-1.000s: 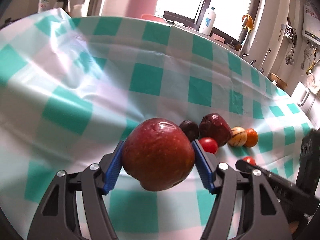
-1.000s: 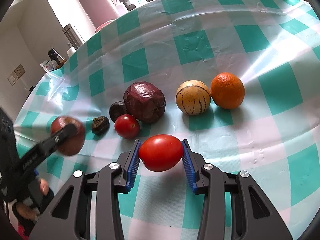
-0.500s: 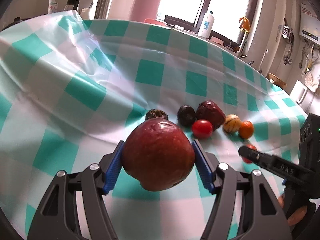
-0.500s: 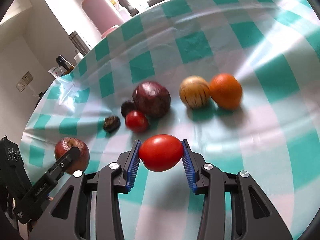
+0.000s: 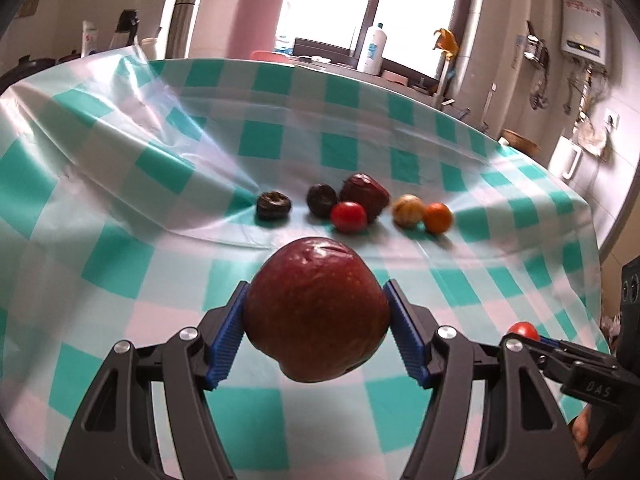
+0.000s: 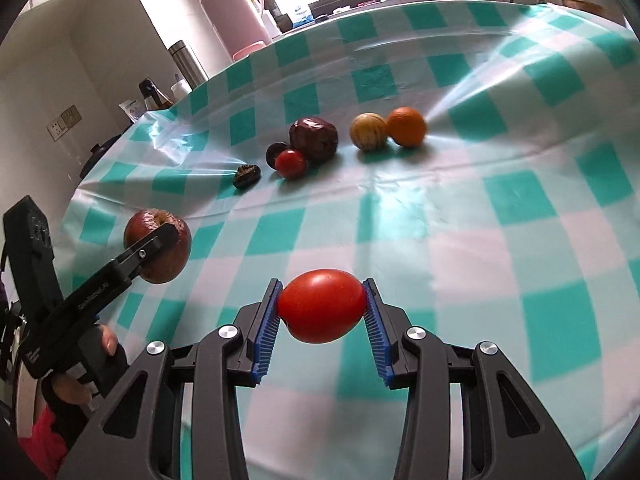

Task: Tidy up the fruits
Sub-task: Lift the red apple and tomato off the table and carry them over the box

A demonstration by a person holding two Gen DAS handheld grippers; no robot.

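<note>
My left gripper (image 5: 316, 320) is shut on a wrinkled red apple (image 5: 316, 312) and holds it above the checked tablecloth; the apple also shows in the right wrist view (image 6: 158, 250). My right gripper (image 6: 322, 312) is shut on a red tomato (image 6: 322, 310), also held above the cloth; it peeks into the left wrist view (image 5: 522, 330). Further back lies a row of fruit: a dark shrivelled one (image 6: 247, 175), a dark round one (image 6: 276, 152), a small tomato (image 6: 291, 163), a dark red wrinkled fruit (image 6: 314, 138), a striped yellow one (image 6: 368, 131) and an orange (image 6: 407, 126).
The green-and-white checked tablecloth (image 6: 460, 216) is creased at the left. Behind the table stand a pink thermos (image 6: 234, 12), a steel flask (image 6: 188, 62) and a white bottle (image 5: 372, 48) by the window. The table's right edge drops off in the left wrist view (image 5: 592, 232).
Both grippers have drawn back from the fruit row, each still holding its fruit. The row now looks smaller and farther away in both views.
</note>
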